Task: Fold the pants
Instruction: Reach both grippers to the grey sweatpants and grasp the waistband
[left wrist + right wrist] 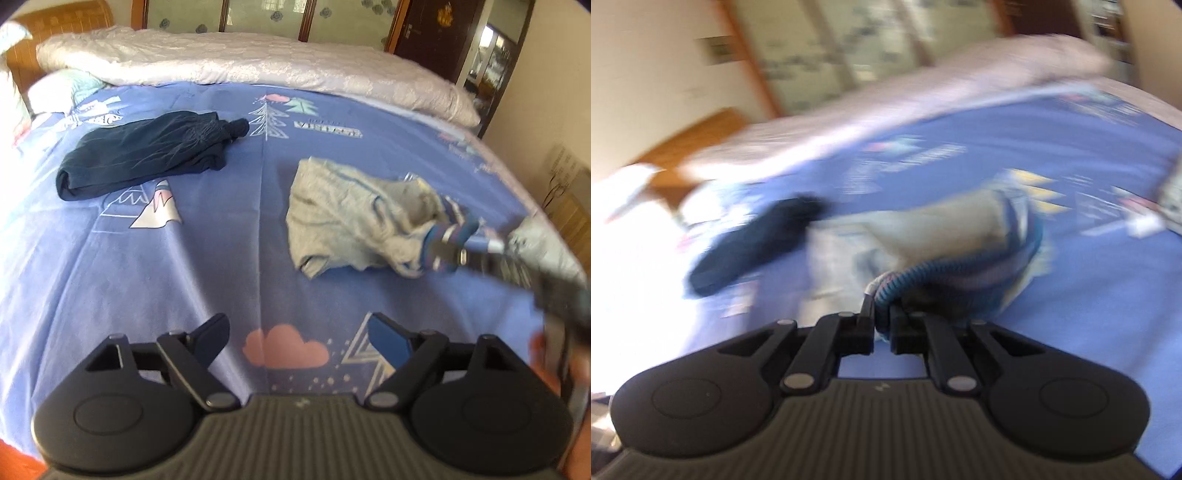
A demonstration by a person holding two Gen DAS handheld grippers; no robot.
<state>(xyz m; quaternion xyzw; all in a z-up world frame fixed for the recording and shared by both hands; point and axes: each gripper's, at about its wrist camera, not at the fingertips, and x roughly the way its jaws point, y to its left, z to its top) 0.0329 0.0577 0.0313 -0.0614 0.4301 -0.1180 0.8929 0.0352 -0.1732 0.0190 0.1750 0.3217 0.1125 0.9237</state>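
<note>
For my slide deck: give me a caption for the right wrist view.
Right hand-held gripper shut on the striped waistband of grey pants on a blue bedsheet.

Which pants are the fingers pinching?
The grey pants, by their striped blue waistband. The right gripper holds them; the dark navy pants lie untouched.
</note>
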